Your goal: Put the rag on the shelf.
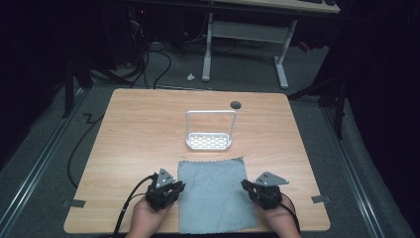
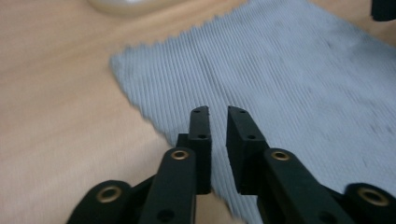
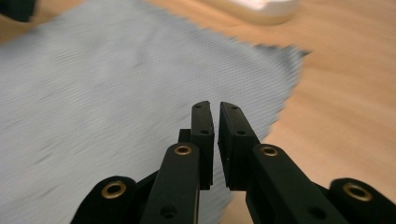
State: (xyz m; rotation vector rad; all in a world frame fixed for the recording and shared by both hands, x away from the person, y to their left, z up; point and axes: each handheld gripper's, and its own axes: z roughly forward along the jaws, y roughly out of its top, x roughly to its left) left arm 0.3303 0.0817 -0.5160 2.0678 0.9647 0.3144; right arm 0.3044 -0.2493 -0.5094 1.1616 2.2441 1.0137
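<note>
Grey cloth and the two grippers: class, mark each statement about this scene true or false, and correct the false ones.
1. The grey cloth lies flat on the table. True.
2. The white rack stands on the cloth. False: it stands on bare wood beyond the cloth's far edge.
3. The left gripper has cloth pinched between its jaws. False: a gap shows, nothing in it.
4. The right gripper is at the cloth's right edge. True.

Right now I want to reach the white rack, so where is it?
In the high view the rack stands mid-table, just beyond the far edge of the grey cloth and near a round hole in the tabletop.
</note>
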